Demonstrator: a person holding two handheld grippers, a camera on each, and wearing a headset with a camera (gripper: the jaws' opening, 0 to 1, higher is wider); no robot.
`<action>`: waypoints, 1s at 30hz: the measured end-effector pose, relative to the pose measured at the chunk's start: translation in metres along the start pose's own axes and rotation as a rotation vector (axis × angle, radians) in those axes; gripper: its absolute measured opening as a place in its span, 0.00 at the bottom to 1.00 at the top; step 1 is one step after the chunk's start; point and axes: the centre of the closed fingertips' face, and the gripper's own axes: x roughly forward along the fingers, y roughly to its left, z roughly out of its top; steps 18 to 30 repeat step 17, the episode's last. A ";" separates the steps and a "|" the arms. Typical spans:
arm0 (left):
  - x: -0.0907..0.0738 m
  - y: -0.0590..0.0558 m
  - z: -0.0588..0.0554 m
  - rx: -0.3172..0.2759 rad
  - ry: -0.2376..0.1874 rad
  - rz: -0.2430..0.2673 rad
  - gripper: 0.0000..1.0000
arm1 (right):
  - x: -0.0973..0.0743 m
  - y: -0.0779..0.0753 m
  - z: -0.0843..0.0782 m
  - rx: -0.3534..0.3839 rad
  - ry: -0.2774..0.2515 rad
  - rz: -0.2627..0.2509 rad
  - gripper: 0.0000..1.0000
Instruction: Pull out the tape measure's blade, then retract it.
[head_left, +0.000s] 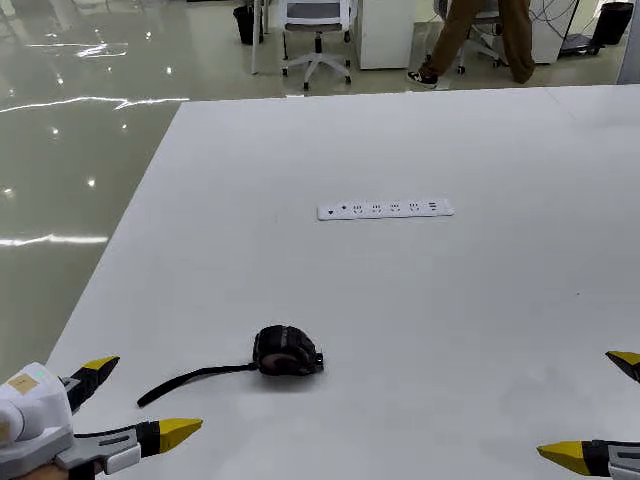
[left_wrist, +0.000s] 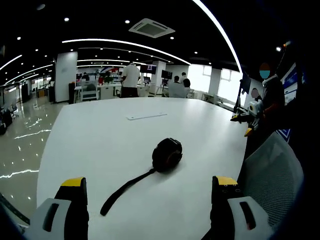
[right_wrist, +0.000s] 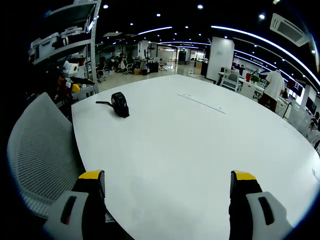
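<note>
Black round tape measure (head_left: 287, 352) w/ a black wrist strap (head_left: 190, 382) lies on the white table (head_left: 450, 300) in the head view, toward the near left corner, no blade showing out. A white power strip (head_left: 385, 209) sits well beyond it, mid-table. Left gripper (head_left: 147, 396) hangs low at the near edge, jaws spread and empty, strap end btw its tips. Right gripper (head_left: 588, 406) is likewise agape and empty, well apart at the near right. Left gripper view: tape measure (left_wrist: 167, 153) is ahead, roughly centred btw the wide jaws, strap (left_wrist: 125, 190) trailing toward them. Risk: pinching the strap instead of the body, so the body swings or skids when the blade is pulled; the smooth tabletop prob. gives little grip. Right gripper view: tape measure (right_wrist: 120, 104) is far off to the upper left and the jaws point across bare table, so a long reach is needed. Blade hook is too small to make out, so a missed pinch is poss. An uncontrolled snap-back could jerk the body off the near edge.
</note>
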 end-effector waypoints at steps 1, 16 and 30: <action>0.000 0.000 0.000 0.002 0.002 -0.002 1.00 | 0.000 0.000 0.000 -0.001 -0.001 0.000 1.00; -0.001 -0.003 -0.001 -0.006 0.005 0.000 1.00 | -0.003 0.003 -0.003 -0.008 0.003 0.009 1.00; -0.001 -0.003 0.000 -0.004 0.003 0.001 1.00 | -0.003 0.003 -0.003 -0.008 0.002 0.010 1.00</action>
